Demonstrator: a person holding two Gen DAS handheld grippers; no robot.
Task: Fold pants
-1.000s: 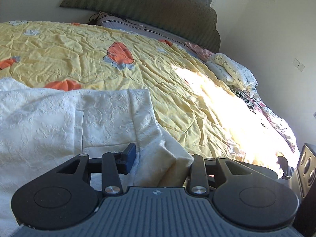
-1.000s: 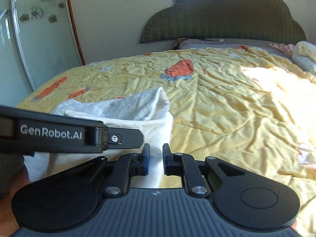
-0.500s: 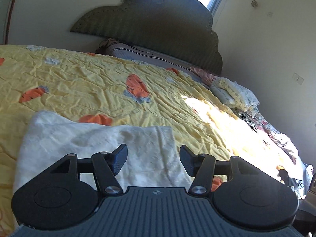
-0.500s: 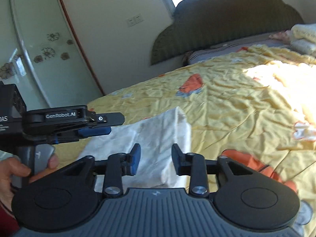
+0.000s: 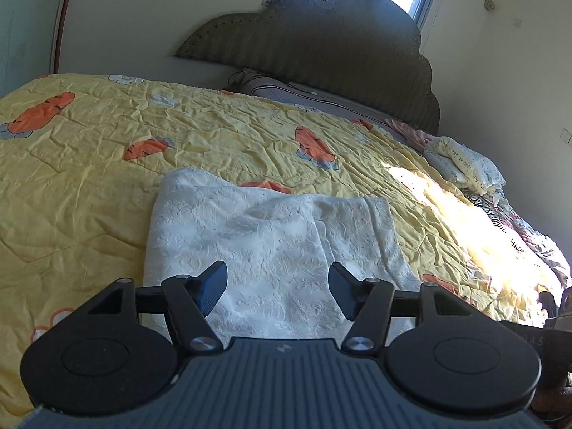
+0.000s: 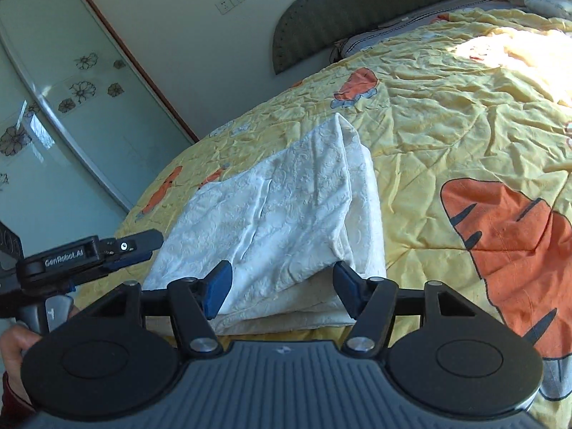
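The white embossed pants [image 5: 271,236] lie folded into a thick stack on the yellow quilt [image 5: 89,186]. My left gripper [image 5: 277,286] hovers just short of their near edge. Its jaws are opening, and no pad touches the cloth. In the right wrist view the pants [image 6: 286,207] show stacked layers at the near end. My right gripper [image 6: 282,286] stands over that end, jaws opening, pads clear of the fabric. The left gripper [image 6: 139,245] pokes in from the left edge of that view, beside the stack, held by a hand [image 6: 14,343].
The quilt carries orange carrot prints [image 6: 511,236]. A dark padded headboard [image 5: 321,43] and pillows [image 5: 279,87] stand at the far end. Folded bedding [image 5: 464,164] is piled at the right edge. A glass-fronted wardrobe [image 6: 53,107] stands left of the bed.
The left gripper let go of the pants' edge and drew back from them. The right jaws went from nearly shut to wide apart, and that view tilted. The pants stayed on the quilt.
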